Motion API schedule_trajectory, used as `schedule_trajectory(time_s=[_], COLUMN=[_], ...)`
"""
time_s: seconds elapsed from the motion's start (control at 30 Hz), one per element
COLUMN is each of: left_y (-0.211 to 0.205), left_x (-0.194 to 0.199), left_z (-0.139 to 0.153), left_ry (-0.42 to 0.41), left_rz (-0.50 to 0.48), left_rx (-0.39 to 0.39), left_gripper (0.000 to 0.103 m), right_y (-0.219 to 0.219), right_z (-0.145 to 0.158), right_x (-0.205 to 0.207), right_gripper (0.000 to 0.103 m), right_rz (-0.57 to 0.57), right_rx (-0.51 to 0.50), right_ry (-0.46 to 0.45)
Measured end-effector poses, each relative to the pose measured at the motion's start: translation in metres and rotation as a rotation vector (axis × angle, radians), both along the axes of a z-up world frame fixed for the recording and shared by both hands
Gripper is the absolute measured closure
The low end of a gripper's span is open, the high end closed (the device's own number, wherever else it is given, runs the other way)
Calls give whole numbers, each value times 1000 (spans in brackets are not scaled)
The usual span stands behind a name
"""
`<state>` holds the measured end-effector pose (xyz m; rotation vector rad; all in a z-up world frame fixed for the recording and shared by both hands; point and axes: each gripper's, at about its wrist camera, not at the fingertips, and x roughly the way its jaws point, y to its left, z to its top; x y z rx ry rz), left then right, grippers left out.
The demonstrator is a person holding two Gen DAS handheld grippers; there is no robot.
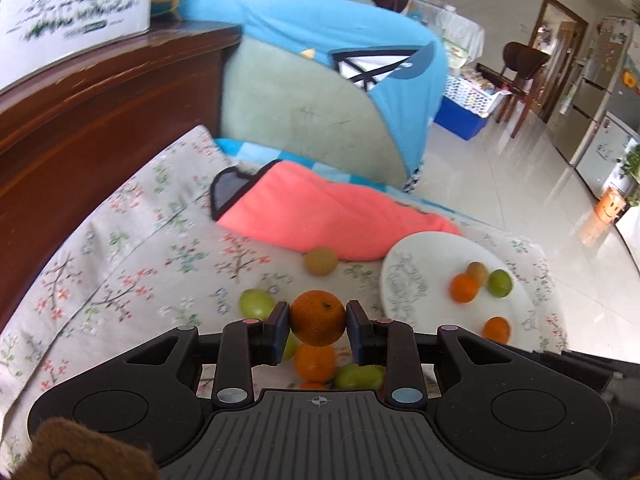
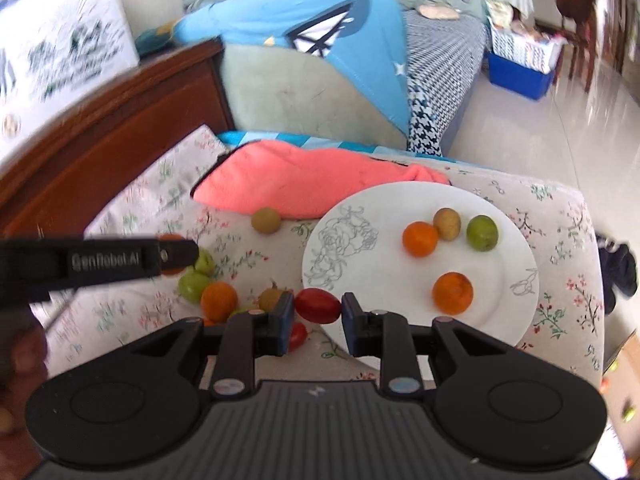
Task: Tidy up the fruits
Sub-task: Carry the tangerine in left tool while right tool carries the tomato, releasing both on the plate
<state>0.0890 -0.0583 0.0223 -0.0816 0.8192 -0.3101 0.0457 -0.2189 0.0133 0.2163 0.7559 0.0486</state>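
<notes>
- Left tongs clenched on an orange, lifted clear above the flowered bedspread.
- Right tongs clenched on a small red tomato, just over the near-left rim of a white plate.
- On the plate: two oranges, a brownish fruit and a green fruit, three of them bunched near the far side, one orange apart and nearer.
- Loose on the bedspread left of the plate: green fruits, another orange, a second red tomato and a brownish fruit beside a pink cloth.
- Seen from the right wrist, left tongs reaching in from the left edge, above the loose pile.
- Behind the bed, a dark wooden headboard and a blue garment draped over a pale green cushion.
</notes>
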Motion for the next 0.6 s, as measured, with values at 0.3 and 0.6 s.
schedule_trajectory(time_s=[0.3,0.6], left_y=[-24,-52], left_x=[3,4], left_z=[9,-8], left_ry=[-18,31], left_rz=[-72,-115], left_rx=[-65,-71], left_gripper=[75,75], right_y=[-85,-118], right_z=[17,-11], right_x=[4,9], right_gripper=[77,77], right_rz=[-176,-265], right_rx=[331,470], right_ry=[-18,85])
